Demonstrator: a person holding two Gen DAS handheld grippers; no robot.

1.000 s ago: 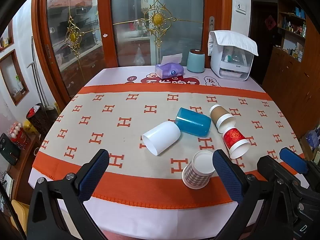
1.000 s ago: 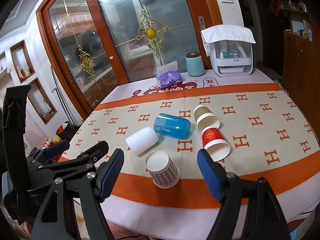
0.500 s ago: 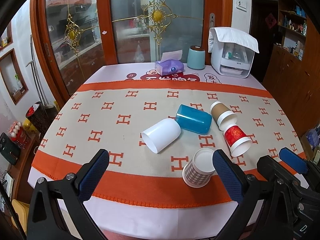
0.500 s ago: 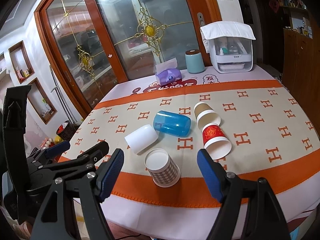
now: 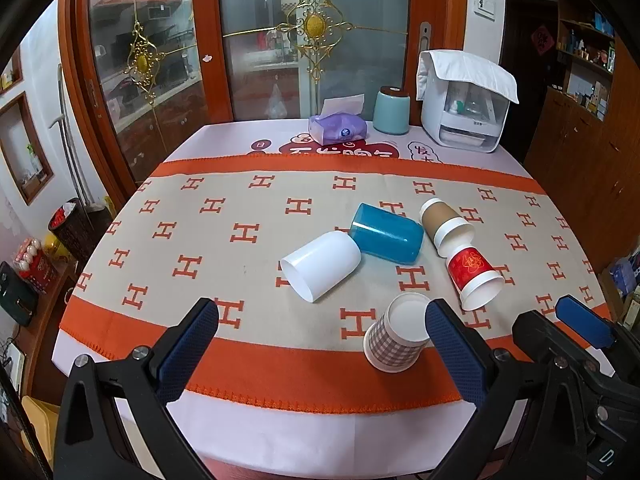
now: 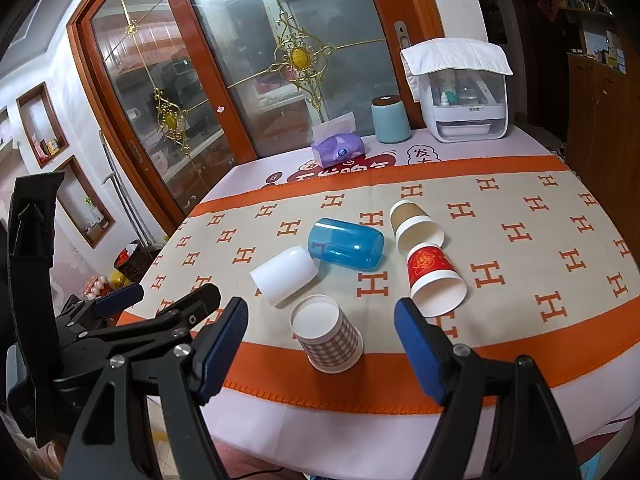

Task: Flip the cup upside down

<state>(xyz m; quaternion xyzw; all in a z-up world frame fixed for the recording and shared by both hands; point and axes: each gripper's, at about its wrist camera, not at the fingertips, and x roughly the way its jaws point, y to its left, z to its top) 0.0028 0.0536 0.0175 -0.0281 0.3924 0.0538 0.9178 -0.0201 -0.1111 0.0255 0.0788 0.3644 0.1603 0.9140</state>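
Left wrist view
Left gripper [image 5: 320,324]: jaws spread wide, holding nothing, above the table's near edge.
Right gripper [image 5: 576,332]: seen at far right; its jaw state cannot be told here.
Checked cup [image 5: 396,338]: upright, mouth up, on the orange band just beside the left gripper's right finger.
White cup [image 5: 322,270]: on its side, touching the blue cup [image 5: 387,233].
Brown cup [image 5: 444,224], red cup [image 5: 472,274]: lying down, right of the blue one.

Right wrist view
Right gripper [image 6: 320,332]: jaws released, empty; checked cup [image 6: 326,332] stands between the fingers, untouched.
Left gripper [image 6: 132,312]: at left edge, apart from the cups.
Tablecloth [image 6: 520,240]: H-patterned; tissue pack [image 6: 338,152] at the far side.
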